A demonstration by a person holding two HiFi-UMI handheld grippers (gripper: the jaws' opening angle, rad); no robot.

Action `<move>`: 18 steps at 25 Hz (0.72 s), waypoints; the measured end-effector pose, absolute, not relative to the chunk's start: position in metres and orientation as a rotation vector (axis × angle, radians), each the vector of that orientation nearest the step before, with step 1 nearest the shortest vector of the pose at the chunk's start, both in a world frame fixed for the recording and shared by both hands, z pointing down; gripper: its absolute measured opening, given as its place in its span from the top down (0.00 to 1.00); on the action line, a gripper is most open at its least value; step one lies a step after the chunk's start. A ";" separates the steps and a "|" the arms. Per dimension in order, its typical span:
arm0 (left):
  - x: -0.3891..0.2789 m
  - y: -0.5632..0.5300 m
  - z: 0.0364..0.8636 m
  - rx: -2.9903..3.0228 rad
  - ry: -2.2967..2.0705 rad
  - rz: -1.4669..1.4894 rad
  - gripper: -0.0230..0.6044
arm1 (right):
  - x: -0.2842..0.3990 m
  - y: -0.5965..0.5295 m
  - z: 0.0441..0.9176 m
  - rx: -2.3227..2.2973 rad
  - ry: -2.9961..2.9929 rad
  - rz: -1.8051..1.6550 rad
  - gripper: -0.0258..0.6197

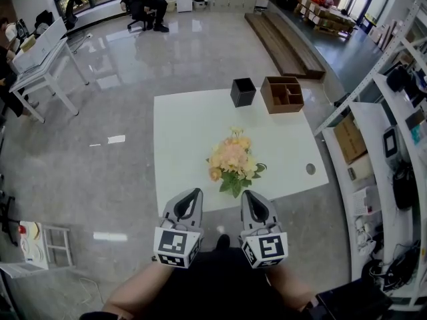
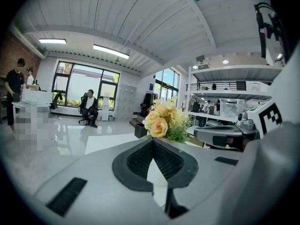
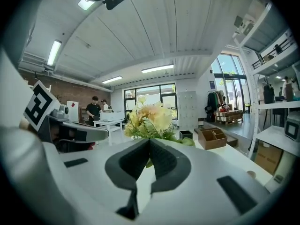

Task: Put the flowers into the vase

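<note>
A bunch of yellow and peach flowers (image 1: pixel 231 160) with green leaves stands above the near part of the white table (image 1: pixel 180 132). My right gripper (image 1: pixel 247 196) is just below and right of the bunch. In the right gripper view it (image 3: pixel 150 140) is shut, with a bit of green between the pads and the blooms (image 3: pixel 149 118) right over the tips. My left gripper (image 1: pixel 194 194) is apart from the bunch on its left, and its jaws (image 2: pixel 152 140) are shut on nothing. A black square vase (image 1: pixel 243 92) stands at the table's far edge.
A wooden compartment box (image 1: pixel 281 94) sits right of the vase. White shelving (image 1: pixel 373 145) with boxes lines the right side. A white desk (image 1: pixel 40 65) stands at the far left, and a person sits on a chair (image 1: pixel 147 2) at the back. Long boards (image 1: pixel 283 42) lie beyond the table.
</note>
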State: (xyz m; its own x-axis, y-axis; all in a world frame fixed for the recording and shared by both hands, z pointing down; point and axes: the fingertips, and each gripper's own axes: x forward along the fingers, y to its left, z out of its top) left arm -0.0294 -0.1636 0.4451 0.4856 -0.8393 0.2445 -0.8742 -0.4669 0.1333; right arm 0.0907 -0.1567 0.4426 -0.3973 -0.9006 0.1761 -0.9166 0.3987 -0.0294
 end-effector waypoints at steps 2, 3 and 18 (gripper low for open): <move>-0.030 -0.165 0.443 2.494 -1.466 0.207 0.96 | 0.090 -0.158 0.441 1.652 -2.515 0.178 0.95; -0.031 -0.166 0.442 2.491 -1.470 0.204 0.96 | 0.090 -0.159 0.440 1.654 -2.517 0.177 0.96; -0.036 -0.169 0.444 2.461 -1.475 0.195 0.96 | 0.097 -0.165 0.442 1.661 -2.486 0.198 0.96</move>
